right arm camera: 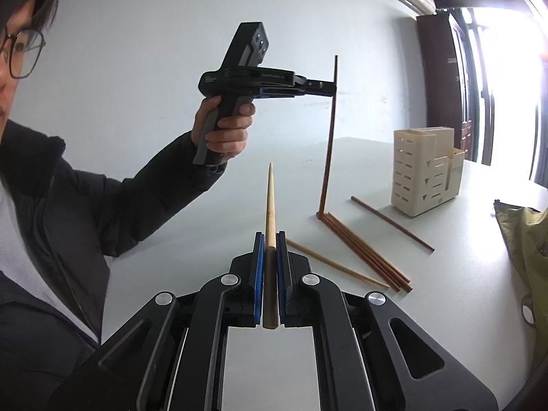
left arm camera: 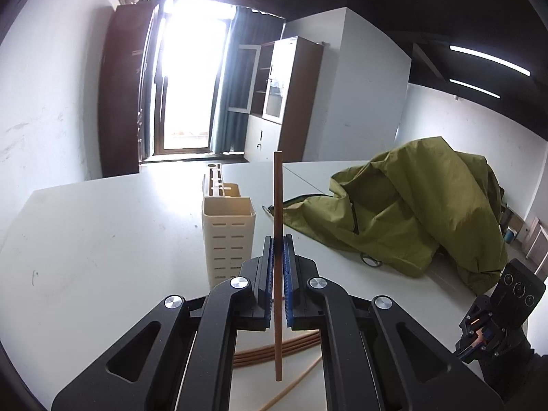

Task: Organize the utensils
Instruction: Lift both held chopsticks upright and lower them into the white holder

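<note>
My left gripper (left arm camera: 278,244) is shut on a dark brown chopstick (left arm camera: 277,205) and holds it upright; in the right wrist view the same gripper (right arm camera: 333,84) holds that chopstick (right arm camera: 329,144) with its lower tip near the table. My right gripper (right arm camera: 270,239) is shut on a light bamboo chopstick (right arm camera: 270,205) that points forward above the table. A cream slotted utensil holder (left arm camera: 228,236) stands on the white table (left arm camera: 102,239), just left of my left gripper; it also shows in the right wrist view (right arm camera: 423,174). Several brown chopsticks (right arm camera: 366,253) and one light chopstick (right arm camera: 337,263) lie on the table.
A single dark chopstick (right arm camera: 392,224) lies apart near the holder. An olive-green cloth bag (left arm camera: 411,205) is heaped on the table's right side. The person (right arm camera: 51,188) holding the grippers is at the left of the right wrist view. A wall borders the table.
</note>
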A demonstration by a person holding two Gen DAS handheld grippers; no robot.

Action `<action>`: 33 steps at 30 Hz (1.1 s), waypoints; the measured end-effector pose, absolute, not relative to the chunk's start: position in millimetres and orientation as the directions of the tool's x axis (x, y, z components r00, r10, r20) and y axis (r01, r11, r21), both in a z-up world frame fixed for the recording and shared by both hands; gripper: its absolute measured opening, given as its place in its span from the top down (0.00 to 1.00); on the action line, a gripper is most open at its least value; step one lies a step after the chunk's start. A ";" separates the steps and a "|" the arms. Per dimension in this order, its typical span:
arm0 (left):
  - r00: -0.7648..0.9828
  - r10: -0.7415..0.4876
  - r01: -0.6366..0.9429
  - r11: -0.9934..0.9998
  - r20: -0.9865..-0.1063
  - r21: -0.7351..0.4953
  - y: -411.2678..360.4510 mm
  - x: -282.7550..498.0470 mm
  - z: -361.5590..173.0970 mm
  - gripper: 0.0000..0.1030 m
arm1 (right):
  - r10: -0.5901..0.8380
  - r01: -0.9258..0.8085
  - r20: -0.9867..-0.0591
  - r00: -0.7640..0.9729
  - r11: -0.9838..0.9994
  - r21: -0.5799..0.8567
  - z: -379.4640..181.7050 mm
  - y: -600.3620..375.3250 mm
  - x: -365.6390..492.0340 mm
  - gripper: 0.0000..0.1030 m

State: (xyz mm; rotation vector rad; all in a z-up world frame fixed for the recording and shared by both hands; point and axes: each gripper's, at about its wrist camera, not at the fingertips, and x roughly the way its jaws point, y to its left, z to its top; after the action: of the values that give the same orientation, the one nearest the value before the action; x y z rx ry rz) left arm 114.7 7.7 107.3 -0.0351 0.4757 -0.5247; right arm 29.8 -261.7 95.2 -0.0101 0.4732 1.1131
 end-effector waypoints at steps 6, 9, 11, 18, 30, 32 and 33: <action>0.785 -0.464 0.458 0.881 -0.410 -0.120 2.6 116.0 132.4 0.95 | 0.828 -0.800 -0.321 0.461 0.544 0.253 111.9 -279.1 52.9 0.93; 0.801 -0.446 0.444 0.890 -0.399 -0.103 -0.4 121.0 148.4 0.95 | 0.801 -0.768 -0.325 0.502 0.586 0.259 119.4 -285.1 69.6 0.93; 0.810 -0.435 0.434 0.896 -0.392 -0.097 -1.5 127.9 160.9 0.95 | 0.772 -0.737 -0.345 0.534 0.625 0.257 125.4 -287.6 83.6 0.93; 0.865 -0.371 0.362 0.928 -0.338 -0.092 -4.8 170.2 207.6 0.95 | 0.635 -0.669 -0.494 0.594 0.731 0.134 164.7 -270.0 152.0 0.93; 0.935 -0.265 0.244 0.963 -0.235 -0.112 -26.4 241.4 226.3 0.95 | 0.437 -0.645 -0.736 0.518 0.764 -0.001 191.6 -216.8 246.2 0.93; 0.930 -0.271 0.249 0.961 -0.250 -0.116 -30.7 251.9 220.2 0.95 | 0.431 -0.646 -0.749 0.503 0.763 0.005 191.8 -211.9 257.0 0.93; 0.929 -0.266 0.246 0.963 -0.257 -0.108 -32.5 255.6 216.1 0.95 | 0.435 -0.649 -0.752 0.494 0.760 0.014 192.7 -209.1 261.7 0.93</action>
State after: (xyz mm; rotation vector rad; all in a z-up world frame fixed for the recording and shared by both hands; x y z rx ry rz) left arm 255.6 -32.5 216.1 -0.0743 0.2728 -0.2620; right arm 261.7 -209.1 192.7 -0.2886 0.8201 0.6685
